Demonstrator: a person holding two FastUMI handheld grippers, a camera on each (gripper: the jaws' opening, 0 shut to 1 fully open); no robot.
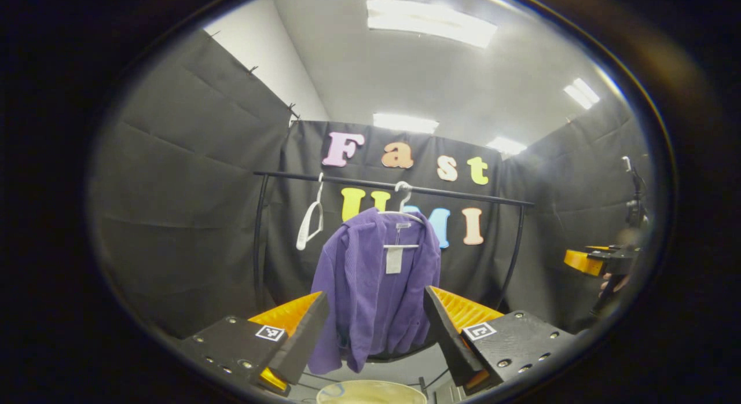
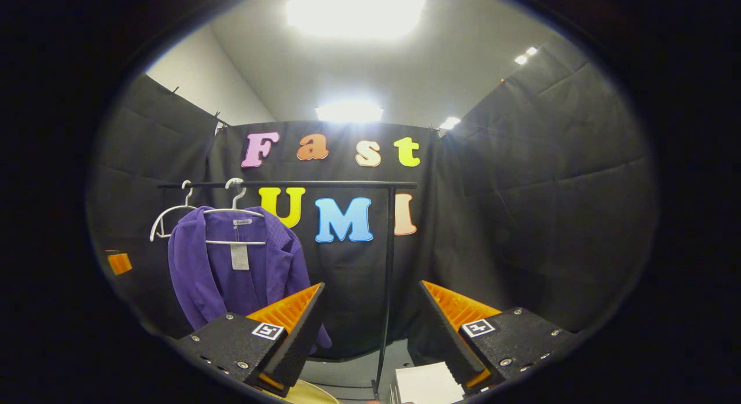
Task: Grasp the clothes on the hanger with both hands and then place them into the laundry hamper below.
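Fingers of left gripper (image 1: 373,329) and right gripper (image 2: 370,329) spread wide, holding nothing. Rail (image 1: 393,187) carries the jacket (image 1: 373,288) on its hanger (image 1: 405,216); the hamper (image 1: 370,392) sits below the jacket. Risks: pulling could drag the hanger off the rail; an uneven two-handed grasp could drop fabric outside the hamper.

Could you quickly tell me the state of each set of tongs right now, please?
Left tongs: open, holding nothing.
Right tongs: open, holding nothing.
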